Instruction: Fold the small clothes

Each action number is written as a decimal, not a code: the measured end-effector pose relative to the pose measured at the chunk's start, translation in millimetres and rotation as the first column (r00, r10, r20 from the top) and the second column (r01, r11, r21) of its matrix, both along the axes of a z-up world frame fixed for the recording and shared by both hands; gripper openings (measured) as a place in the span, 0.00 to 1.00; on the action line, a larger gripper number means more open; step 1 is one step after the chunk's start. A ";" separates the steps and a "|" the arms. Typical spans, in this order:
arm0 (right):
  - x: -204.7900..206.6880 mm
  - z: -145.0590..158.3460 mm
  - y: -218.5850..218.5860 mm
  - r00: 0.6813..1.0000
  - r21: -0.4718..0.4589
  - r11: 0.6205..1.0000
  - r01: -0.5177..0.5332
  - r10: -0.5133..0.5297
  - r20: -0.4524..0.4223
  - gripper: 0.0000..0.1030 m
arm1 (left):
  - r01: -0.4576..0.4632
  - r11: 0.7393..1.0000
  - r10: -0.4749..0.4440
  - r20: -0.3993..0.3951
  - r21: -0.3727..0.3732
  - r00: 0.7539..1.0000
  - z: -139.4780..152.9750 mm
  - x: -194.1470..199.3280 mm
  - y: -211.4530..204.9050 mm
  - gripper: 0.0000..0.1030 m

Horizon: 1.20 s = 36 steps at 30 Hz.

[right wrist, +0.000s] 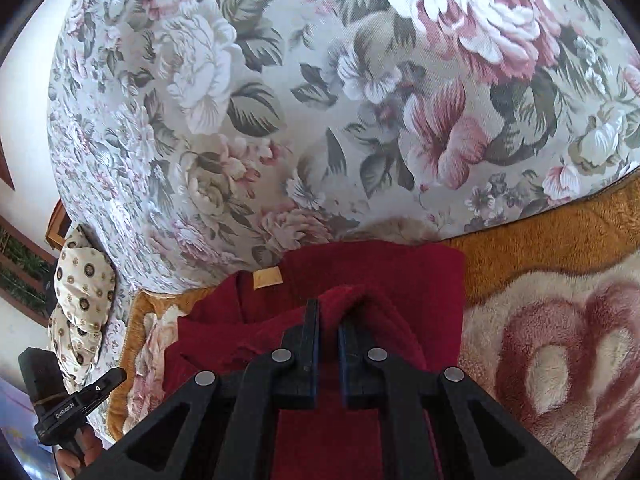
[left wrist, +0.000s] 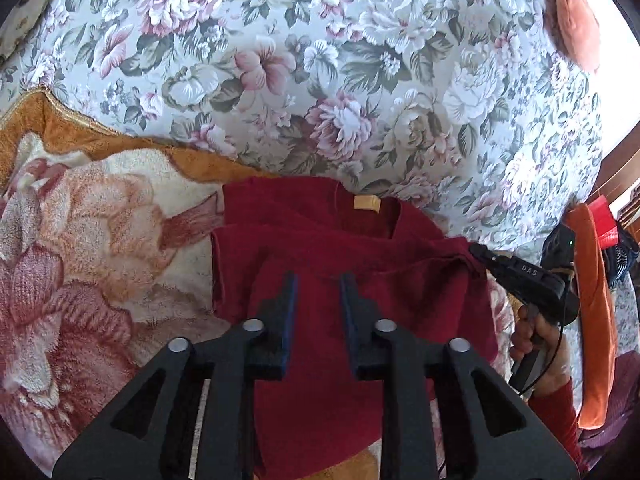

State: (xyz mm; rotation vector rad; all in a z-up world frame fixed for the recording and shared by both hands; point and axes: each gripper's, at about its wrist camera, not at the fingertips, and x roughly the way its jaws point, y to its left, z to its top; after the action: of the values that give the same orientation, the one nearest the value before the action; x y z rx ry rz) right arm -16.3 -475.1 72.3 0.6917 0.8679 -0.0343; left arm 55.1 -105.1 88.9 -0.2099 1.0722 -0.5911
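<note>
A dark red knit top [left wrist: 320, 248] with a yellow neck label [left wrist: 366, 203] lies on a fluffy floral blanket [left wrist: 80, 264], partly folded. My left gripper [left wrist: 318, 280] is open just above the top's middle, holding nothing. My right gripper [left wrist: 474, 250] shows at the right in the left wrist view, pinching the top's right edge. In the right wrist view my right gripper [right wrist: 329, 312] is shut on a raised fold of the red top [right wrist: 400, 276], and the label [right wrist: 267, 278] lies to the left. The left gripper's handle [right wrist: 80, 400] shows at lower left.
A flowered bedsheet [left wrist: 340, 80] covers the surface beyond the blanket. An orange cushion [left wrist: 572, 20] lies at the far right, and an orange garment [left wrist: 596, 312] hangs at the right edge. A patterned pillow [right wrist: 80, 300] sits at the left in the right wrist view.
</note>
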 end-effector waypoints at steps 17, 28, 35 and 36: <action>-15.1 -1.5 -4.7 1.000 0.051 0.998 -0.021 0.021 0.003 0.07 | 0.010 0.998 -0.006 -0.066 0.065 0.998 -39.5 41.9 -22.7 0.50; -17.3 -3.2 -5.2 1.000 0.063 0.998 -0.014 0.014 -0.006 0.07 | 0.061 0.986 -0.045 -0.104 0.153 0.994 -56.7 50.0 -36.2 0.50; -18.6 -2.0 -2.8 1.000 0.045 0.999 -0.007 0.007 0.003 0.07 | 0.155 0.969 -0.138 -0.100 0.191 0.985 -59.1 46.3 -51.3 0.25; -19.9 0.1 -1.6 1.000 0.038 0.999 -0.004 0.004 0.009 0.07 | 0.176 0.967 -0.159 -0.108 0.183 0.981 -58.0 43.1 -53.1 0.13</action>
State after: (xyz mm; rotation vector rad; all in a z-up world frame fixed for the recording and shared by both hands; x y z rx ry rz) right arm -36.2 -476.7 72.4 0.7251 0.8637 -0.0111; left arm 98.2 -158.2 30.8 0.0227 1.2381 -0.6297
